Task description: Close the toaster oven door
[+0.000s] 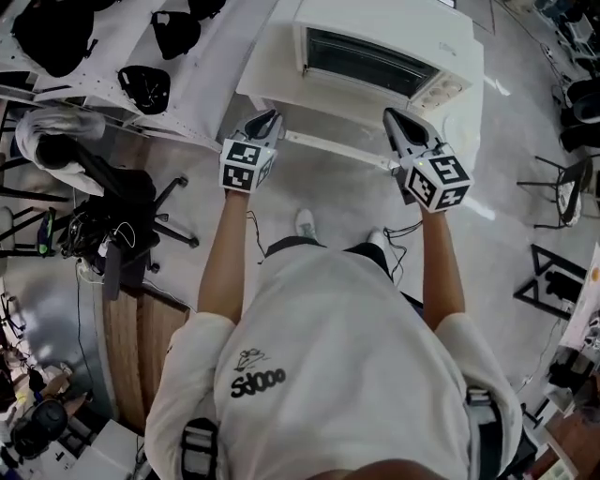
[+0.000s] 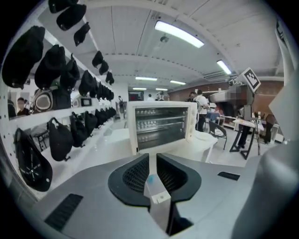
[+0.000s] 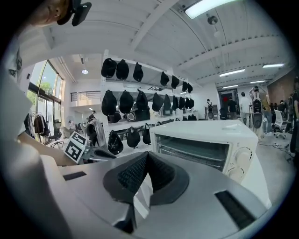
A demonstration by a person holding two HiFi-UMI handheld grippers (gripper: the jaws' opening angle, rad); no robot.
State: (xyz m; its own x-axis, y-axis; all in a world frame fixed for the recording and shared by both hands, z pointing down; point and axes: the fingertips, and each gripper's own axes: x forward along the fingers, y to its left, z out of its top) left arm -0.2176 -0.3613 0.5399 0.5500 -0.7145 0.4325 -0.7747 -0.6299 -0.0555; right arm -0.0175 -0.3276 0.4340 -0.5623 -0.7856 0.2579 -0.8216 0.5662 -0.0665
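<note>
A white toaster oven (image 1: pixel 375 23) stands on a white table (image 1: pixel 461 117) ahead of me. Its door (image 1: pixel 328 112) hangs open toward me, leaving the dark cavity with its racks exposed. The door's handle bar (image 1: pixel 337 150) runs across between my two grippers. My left gripper (image 1: pixel 270 117) is at the door's left front corner with its jaws together and nothing between them. My right gripper (image 1: pixel 392 116) is at the right front corner, also shut and empty. Both gripper views face the oven (image 2: pixel 159 123) (image 3: pixel 205 140) past the black pads (image 2: pixel 135 175) (image 3: pixel 133 172).
White shelves with black caps and bags (image 1: pixel 141 80) run along the left. A black office chair (image 1: pixel 112 202) stands at the lower left, black stools (image 1: pixel 562 192) at the right. People stand far off in the room.
</note>
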